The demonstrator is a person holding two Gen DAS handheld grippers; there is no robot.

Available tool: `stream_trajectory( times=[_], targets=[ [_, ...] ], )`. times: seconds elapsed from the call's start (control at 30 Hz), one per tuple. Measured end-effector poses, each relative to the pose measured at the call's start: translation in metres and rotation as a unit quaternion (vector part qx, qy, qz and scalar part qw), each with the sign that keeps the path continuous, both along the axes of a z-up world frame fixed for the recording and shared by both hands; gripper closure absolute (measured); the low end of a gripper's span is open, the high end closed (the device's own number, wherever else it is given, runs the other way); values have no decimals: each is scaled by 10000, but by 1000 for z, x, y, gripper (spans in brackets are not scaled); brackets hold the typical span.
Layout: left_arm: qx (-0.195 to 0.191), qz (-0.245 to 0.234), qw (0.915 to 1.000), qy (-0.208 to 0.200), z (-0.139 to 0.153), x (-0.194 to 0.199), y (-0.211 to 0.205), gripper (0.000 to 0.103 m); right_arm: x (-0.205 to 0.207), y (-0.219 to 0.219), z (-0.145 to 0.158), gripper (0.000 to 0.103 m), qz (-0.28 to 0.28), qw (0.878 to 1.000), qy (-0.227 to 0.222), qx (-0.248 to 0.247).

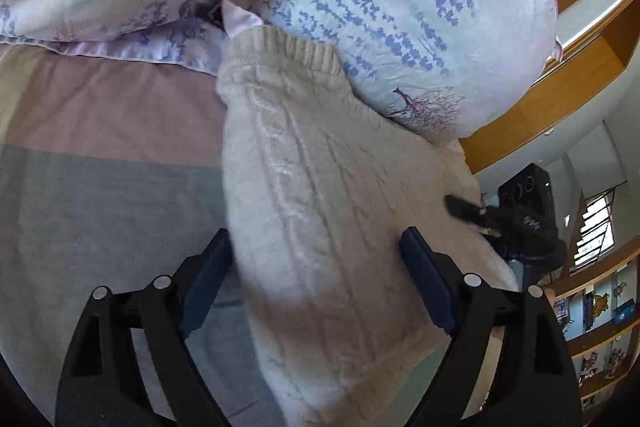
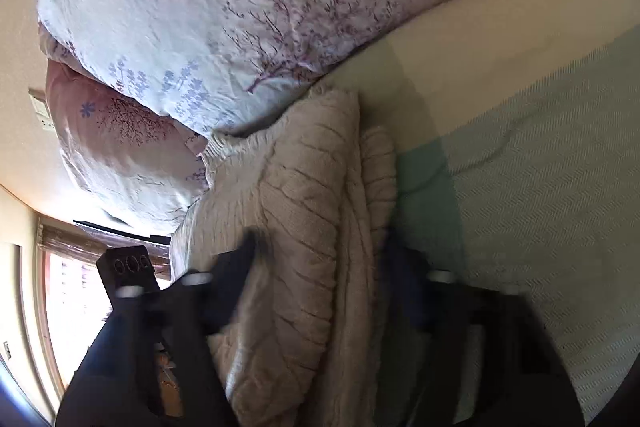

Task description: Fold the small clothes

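Note:
A cream cable-knit sweater (image 1: 320,187) lies folded on the bed, its ribbed hem against the pillows. My left gripper (image 1: 316,267) is open, its two blue-padded fingers standing either side of the sweater's near part. In the right wrist view the sweater (image 2: 304,227) is bunched in thick folds. My right gripper (image 2: 320,267) is open and blurred, its fingers either side of the folds. The right gripper also shows in the left wrist view (image 1: 480,215) at the sweater's right edge.
Floral pillows (image 1: 400,7) and a floral duvet (image 2: 220,7) are piled just behind the sweater. The bed cover (image 1: 100,187) has pink, grey and green bands. A wooden bed frame (image 1: 560,87) and shelves (image 1: 592,327) are to the right.

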State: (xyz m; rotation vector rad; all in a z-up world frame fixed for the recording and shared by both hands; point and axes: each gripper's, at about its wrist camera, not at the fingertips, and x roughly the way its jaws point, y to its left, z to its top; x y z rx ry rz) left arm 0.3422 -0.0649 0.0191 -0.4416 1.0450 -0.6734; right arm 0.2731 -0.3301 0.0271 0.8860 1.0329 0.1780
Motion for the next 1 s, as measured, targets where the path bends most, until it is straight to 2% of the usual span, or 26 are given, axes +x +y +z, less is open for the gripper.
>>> stream_trajectory(
  times=[0.03, 0.07, 0.13, 0.2, 0.3, 0.33, 0.4, 0.43, 0.47, 0.5, 0.53, 0.57, 0.63, 0.67, 0.7, 0.77, 0.8, 0.83, 0.87, 0.9, 1.0],
  targets=[
    [-81, 97, 9999, 59, -3, 2, -1, 34, -2, -1, -2, 68, -32, 9998, -66, 186],
    [-225, 85, 9997, 73, -4, 3, 0, 50, -6, 0, -1, 71, -69, 9995, -156, 267],
    [-467, -40, 9989, 89, 2, 3, 8, 64, -11, 7, 6, 73, -99, 9989, -319, 314],
    [-709, -319, 9970, -8, 10, -10, 29, 66, -15, 19, 18, 74, 49, 9968, -564, 559],
    [-537, -352, 9966, -520, 35, -41, 67, 65, -12, 60, 29, 74, 570, 9931, -794, 655],
    [-385, -279, 9968, -637, 40, -48, 82, 64, -10, 72, 28, 74, 688, 9921, -821, 654],
    [329, -111, 9947, -971, 46, -55, 99, 58, -2, 102, 17, 72, 995, 9908, -750, 530],
    [834, 58, 9902, -1121, 44, -55, 105, 53, 3, 112, 11, 68, 1099, 9916, -631, 253],
    [1230, 229, 9857, -1131, 40, -55, 109, 51, 8, 123, 4, 58, 1109, 9927, -396, -241],
    [1416, 364, 9828, -1131, 39, -54, 114, 51, 8, 125, 2, 51, 940, 9935, -274, -577],
    [1434, 496, 9804, -1258, 43, -60, 122, 48, 5, 122, 5, 48, 770, 9945, -315, -635],
    [1380, 563, 9780, -1460, 51, -68, 126, 37, -2, 115, 16, 48, 548, 9951, -532, -633],
    [1468, 765, 9683, -1869, 62, -88, 140, 23, -18, 99, 41, 48, 100, 9918, -1103, -639],
    [1532, 846, 9634, -2032, 66, -100, 143, 23, -19, 95, 47, 48, 25, 9912, -1212, -523],
    [1571, 875, 9609, -2106, 69, -108, 141, 21, -16, 94, 49, 48, 42, 9924, -1174, -373],
    [1717, 931, 9566, -2162, 67, -127, 138, 12, -3, 100, 43, 48, 141, 9957, -846, -336],
    [1879, 1042, 9527, -2151, 66, -131, 133, 6, 1, 107, 37, 51, 247, 9962, -736, -391],
    [2079, 1222, 9454, -2194, 64, -140, 131, 2, 11, 117, 28, 81, 429, 9962, -532, -537],
    [2228, 1318, 9394, -2249, 64, -150, 128, 2, 6, 123, 19, 95, 485, 9955, -409, -703],
    [2383, 1328, 9351, -2261, 59, -158, 127, 2, 9, 124, 14, 95, 386, 9952, -331, -835],
    [2540, 1335, 9317, -2228, 48, -174, 125, 2, 10, 103, 5, 95, -253, 9980, -190, -556]
  ],
)
